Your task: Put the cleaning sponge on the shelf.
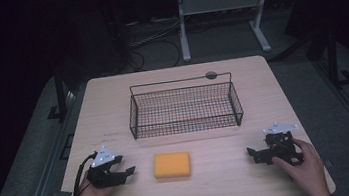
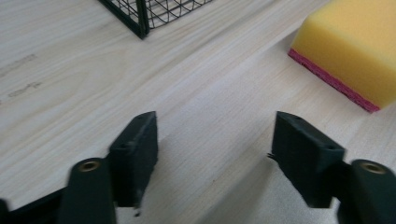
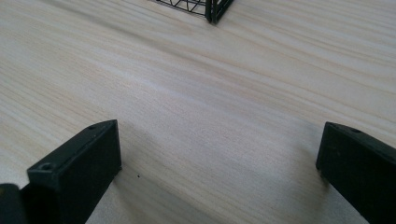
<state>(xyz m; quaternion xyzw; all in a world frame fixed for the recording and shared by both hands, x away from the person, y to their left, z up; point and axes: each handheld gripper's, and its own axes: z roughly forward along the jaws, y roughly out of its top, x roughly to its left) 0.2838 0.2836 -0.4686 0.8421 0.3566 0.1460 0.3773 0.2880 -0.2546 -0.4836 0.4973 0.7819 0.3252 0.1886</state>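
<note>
Dim, dark surround beyond the evenly lit bench (image 1: 113, 110); soft shadows, slight blur in both gripper views.

No text, label, brand, number or sign can be read in any of the views. In the left gripper view, the counter (image 2: 196, 93) carries two faint grey smudges near its left edge that look like worn print, but they are too blurred to make out as letters or figures.
</note>
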